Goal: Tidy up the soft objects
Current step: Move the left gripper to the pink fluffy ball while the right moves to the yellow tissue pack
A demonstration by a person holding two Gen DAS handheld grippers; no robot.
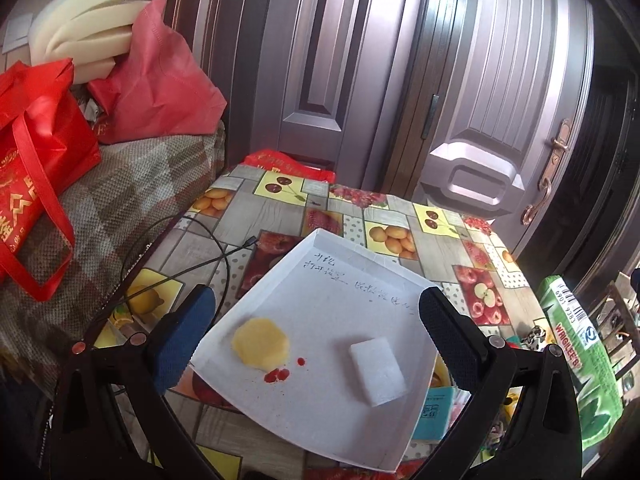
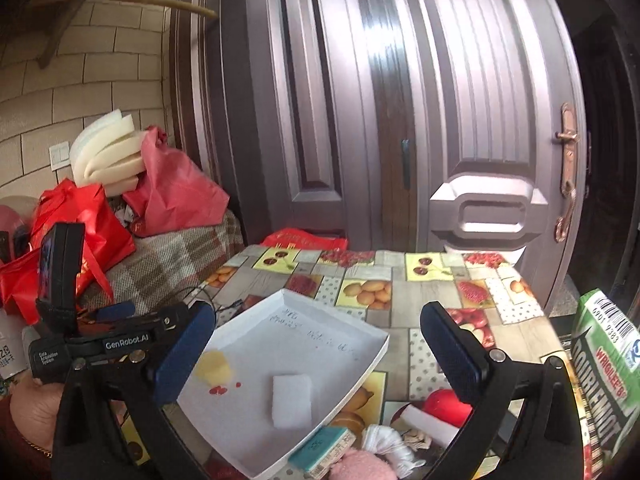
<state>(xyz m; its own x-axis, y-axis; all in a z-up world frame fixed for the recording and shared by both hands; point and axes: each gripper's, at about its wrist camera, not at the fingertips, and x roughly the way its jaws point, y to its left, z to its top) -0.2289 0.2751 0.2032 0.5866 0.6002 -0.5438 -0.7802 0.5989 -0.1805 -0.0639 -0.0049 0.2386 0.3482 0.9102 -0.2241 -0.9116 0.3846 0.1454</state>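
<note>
A: Where do the soft things sit?

B: In the left wrist view, a shallow white box lid (image 1: 320, 292) fills the lower centre of the frame, lying on the desk (image 1: 400, 216) with its fruit-print cover. Inside it, a round yellow sponge (image 1: 261, 343) lies at lower left and a white foam block (image 1: 378, 372) at lower right, well apart. A few red spots (image 1: 277, 376) mark the lid floor just below the yellow sponge.

A: And the fingers?

B: The left gripper (image 1: 318, 334) is spread wide and holds nothing; one finger shows at the lid's left edge, the other at its right. The right gripper (image 2: 318, 350) is likewise parted and empty, with the lid between its fingers in the lower centre of its view.

A: Anything else soft nearby?

B: In the right wrist view, along the bottom edge below the lid, there is a pink fuzzy thing (image 2: 362, 466), a white bundle of thread or cloth (image 2: 386, 438), a teal packet (image 2: 324, 448), and a red ball (image 2: 446, 406) toward the lower right. I cannot tell more about them.

A: And around the desk?

B: A green Wrigley's bag (image 1: 576, 360) is at the right edge, red bags (image 1: 36, 160) at the left, and cream foam slabs (image 1: 86, 20) at the upper left. A brown door (image 1: 480, 80) fills the top. A black cable (image 1: 208, 240) crosses the desk's left side.
</note>
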